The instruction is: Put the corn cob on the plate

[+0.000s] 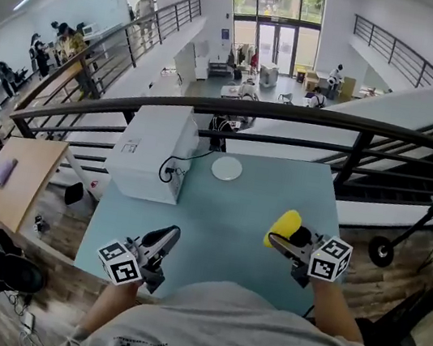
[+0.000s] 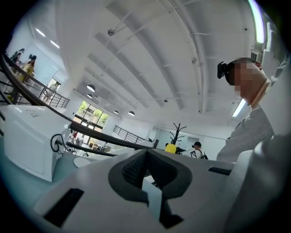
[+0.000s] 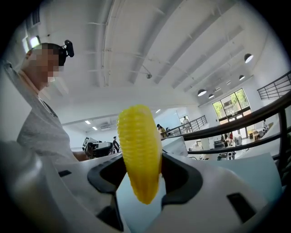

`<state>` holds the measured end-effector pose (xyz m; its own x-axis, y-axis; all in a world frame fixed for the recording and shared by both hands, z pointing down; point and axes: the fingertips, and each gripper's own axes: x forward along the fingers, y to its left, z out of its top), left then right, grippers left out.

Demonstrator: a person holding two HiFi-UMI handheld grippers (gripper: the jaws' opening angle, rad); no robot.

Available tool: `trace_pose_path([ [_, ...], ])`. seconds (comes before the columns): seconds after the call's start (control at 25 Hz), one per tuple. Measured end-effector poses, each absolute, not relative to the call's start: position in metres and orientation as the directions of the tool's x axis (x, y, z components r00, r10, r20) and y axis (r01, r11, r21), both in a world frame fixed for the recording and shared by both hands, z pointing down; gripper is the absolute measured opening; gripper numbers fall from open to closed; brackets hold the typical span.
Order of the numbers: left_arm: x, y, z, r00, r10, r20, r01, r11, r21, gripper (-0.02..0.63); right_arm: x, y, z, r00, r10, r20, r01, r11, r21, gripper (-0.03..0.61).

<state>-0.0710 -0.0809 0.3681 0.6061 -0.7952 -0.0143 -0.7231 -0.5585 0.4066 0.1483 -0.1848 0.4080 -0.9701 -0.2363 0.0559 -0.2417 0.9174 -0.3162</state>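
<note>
corn cob (image 1: 285, 222) in right tongs (image 3: 138, 172), off plate (image 1: 226, 168)

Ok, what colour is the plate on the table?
White. The plate sits on the pale blue table; head view shows it best.

Mezzanine lab hall: black railing (image 1: 236, 107), glass entrance doors (image 1: 275, 42).

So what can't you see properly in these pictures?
The plate: left gripper view, mostly cut off behind the left hand-held gripper.
The corn cob: head view, lower part hidden by the right hand-held gripper.
The label on the white box: head view, too small to read.
</note>
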Motion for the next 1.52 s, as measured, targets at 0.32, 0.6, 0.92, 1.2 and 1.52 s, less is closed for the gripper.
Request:
trace_pose_path([
  [0.32,-0.04,-0.134,0.385,0.603,-0.791,0.1,-0.758,-0.53,0.379,0.02,0.19,-0.241,0.439,-0.959,-0.282,0.016,-0.268,0.891,-0.365,0.247],
  [0.6,-0.063,-0.173,0.397,0.619,-0.775,0.124,-0.758,-0.549,0.352,0.019,0.185,-0.276,0.462,-0.93,-0.363,0.048,-0.353,0.852,-0.387,0.247],
  [0.92,-0.128,-0.225,0.424,0.648,-0.753,0.114,-0.736,-0.581,0.347,0.02,0.128,-0.307,0.467,-0.887,-0.435,0.156,-0.462,0.82,-0.338,0.247],
  [1.2,-0.15,-0.272,0.451,0.672,-0.727,0.139,-0.72,-0.598,0.352,0.018,0.077,-0.369,0.47,-0.857,-0.447,0.257,-0.506,0.826,-0.249,0.247],
  [1.52,-0.143,-0.323,0.501,0.666,-0.73,0.153,-0.725,-0.586,0.361,0.019,0.009,-0.448,0.511,-0.855,-0.359,0.375,-0.442,0.882,-0.164,0.247],
])
